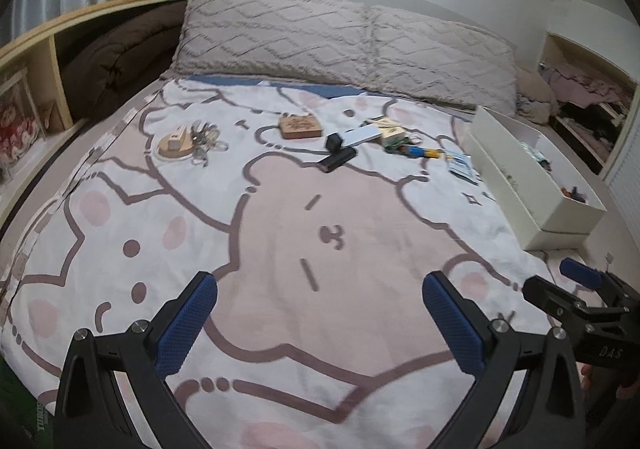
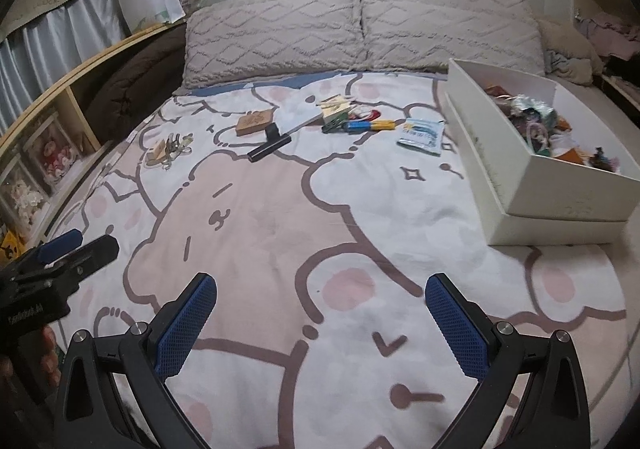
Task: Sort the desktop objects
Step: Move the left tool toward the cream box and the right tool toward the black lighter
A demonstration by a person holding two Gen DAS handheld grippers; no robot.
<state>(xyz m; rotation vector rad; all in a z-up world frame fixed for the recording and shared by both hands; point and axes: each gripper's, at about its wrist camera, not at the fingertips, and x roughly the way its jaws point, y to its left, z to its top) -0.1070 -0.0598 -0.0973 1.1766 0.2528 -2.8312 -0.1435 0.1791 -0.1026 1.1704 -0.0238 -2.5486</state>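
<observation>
Small objects lie across the far half of a bed: a round wooden stand with keys (image 1: 188, 145) (image 2: 166, 151), a wooden block (image 1: 300, 127) (image 2: 254, 121), a black bar (image 1: 338, 159) (image 2: 268, 149), a blue-and-yellow pen (image 1: 422, 152) (image 2: 370, 125) and a blue-white packet (image 1: 462, 167) (image 2: 420, 135). A white box (image 1: 532, 185) (image 2: 560, 185) at the right holds several mixed items. My left gripper (image 1: 320, 307) is open above the near blanket, nothing between its fingers. My right gripper (image 2: 320, 309) is open too, likewise holding nothing, well short of the objects.
Two beige pillows (image 1: 344, 37) (image 2: 360, 25) line the headboard. A wooden shelf (image 1: 36, 61) (image 2: 60, 117) runs along the left side of the bed. A cartoon blanket (image 1: 280, 249) (image 2: 280, 229) covers the mattress. Clothes are piled at the far right (image 1: 576, 85).
</observation>
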